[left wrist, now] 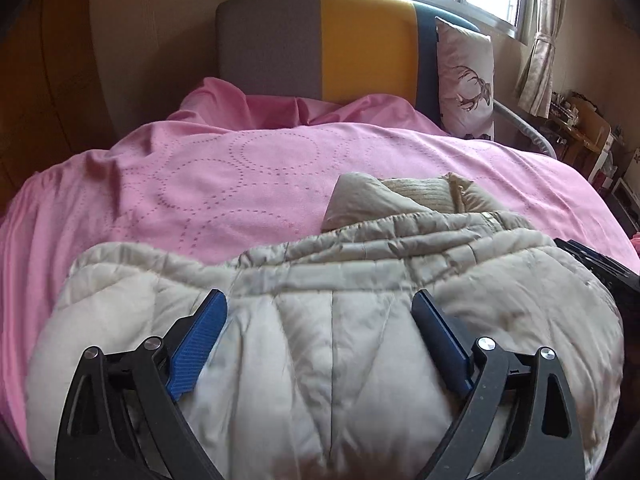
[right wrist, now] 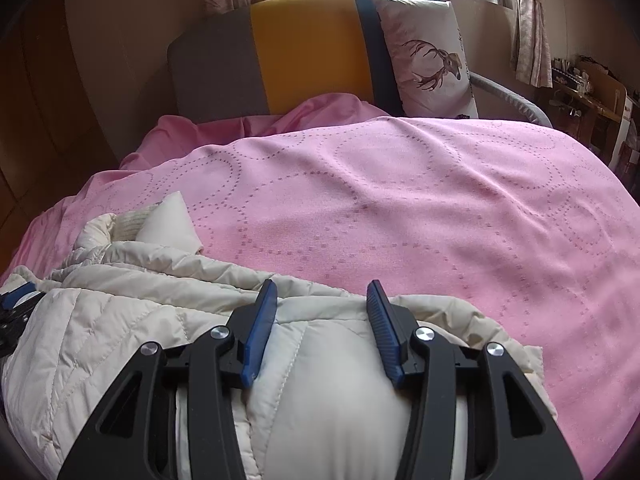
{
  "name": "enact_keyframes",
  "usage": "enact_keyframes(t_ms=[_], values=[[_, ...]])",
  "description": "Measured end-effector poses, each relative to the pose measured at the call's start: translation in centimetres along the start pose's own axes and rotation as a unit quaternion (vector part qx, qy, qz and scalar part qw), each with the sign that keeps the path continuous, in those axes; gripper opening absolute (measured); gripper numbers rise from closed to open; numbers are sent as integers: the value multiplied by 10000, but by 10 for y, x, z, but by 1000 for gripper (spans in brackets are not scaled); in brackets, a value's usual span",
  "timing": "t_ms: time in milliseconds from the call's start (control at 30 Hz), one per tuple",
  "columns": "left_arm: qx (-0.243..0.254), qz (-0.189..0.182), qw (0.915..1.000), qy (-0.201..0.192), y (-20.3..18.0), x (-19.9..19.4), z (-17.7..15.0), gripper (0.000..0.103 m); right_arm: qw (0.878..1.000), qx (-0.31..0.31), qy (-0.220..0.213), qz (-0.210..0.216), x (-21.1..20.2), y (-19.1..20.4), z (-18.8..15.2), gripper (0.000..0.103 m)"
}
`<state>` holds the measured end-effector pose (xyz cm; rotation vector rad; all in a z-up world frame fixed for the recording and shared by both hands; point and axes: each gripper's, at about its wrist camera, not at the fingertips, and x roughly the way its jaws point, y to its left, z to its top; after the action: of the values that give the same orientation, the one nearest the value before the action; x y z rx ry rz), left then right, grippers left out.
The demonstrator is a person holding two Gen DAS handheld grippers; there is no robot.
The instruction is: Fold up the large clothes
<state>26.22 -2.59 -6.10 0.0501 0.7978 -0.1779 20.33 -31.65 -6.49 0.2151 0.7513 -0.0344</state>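
A cream quilted puffer jacket [left wrist: 328, 344] lies bunched on the pink bedspread [left wrist: 224, 176], its knit collar [left wrist: 416, 190] toward the headboard. My left gripper [left wrist: 320, 300] is wide open just above the jacket's padded body, holding nothing. In the right wrist view the jacket [right wrist: 120, 320] fills the lower left. My right gripper [right wrist: 322, 288] is partly open over the jacket's right part, with a padded fold bulging between the fingers; the blue pads [right wrist: 260, 328] do not clamp it. The left gripper's blue tip [right wrist: 16, 294] shows at the left edge.
The bed's grey, yellow and blue headboard [left wrist: 320, 44] stands at the back with a deer-print pillow [left wrist: 466, 80] against it. A window with curtains [left wrist: 540, 40] is behind. A cluttered desk [left wrist: 580, 124] stands at the right. Bare pink bedspread [right wrist: 440, 208] stretches beyond the jacket.
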Motion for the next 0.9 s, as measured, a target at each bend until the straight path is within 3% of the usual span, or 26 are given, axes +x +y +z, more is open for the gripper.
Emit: enact_keyframes(t_ms=[133,200,233,400,467,533,600,633,767,900], values=[[-346,227,9980,-469,24,-55,-35,95,9998,-95,-7,-185,-8,4,3,55],[-591,192,9963,-591,41,-75,-53,95,9991,-159,-137,-377,-28,10,5,77],[-671,164,9954,-658,48,-85,-62,95,9987,-167,-282,-390,-41,14,5,81],[-1064,357,9880,-1062,76,-128,-110,95,9962,-379,-769,119,-103,42,-15,101],[-1419,319,9844,-994,86,-133,-128,95,9955,-573,-747,134,-103,54,-29,101],[-1696,355,9806,-916,93,-132,-142,95,9953,-818,-502,-123,-86,62,-42,101],[-1816,458,9807,-559,100,-122,-151,95,9945,-860,-517,-293,-68,60,-53,101],[-1947,395,9791,-444,105,-119,-154,95,9947,-801,-601,-227,-64,57,-57,101],[-2849,-292,9573,-406,121,-122,-173,95,9949,-788,-589,-217,-61,57,-60,101],[-3152,-1001,9430,-367,112,-125,-188,95,9959,-643,-562,-310,-77,56,-55,101]])
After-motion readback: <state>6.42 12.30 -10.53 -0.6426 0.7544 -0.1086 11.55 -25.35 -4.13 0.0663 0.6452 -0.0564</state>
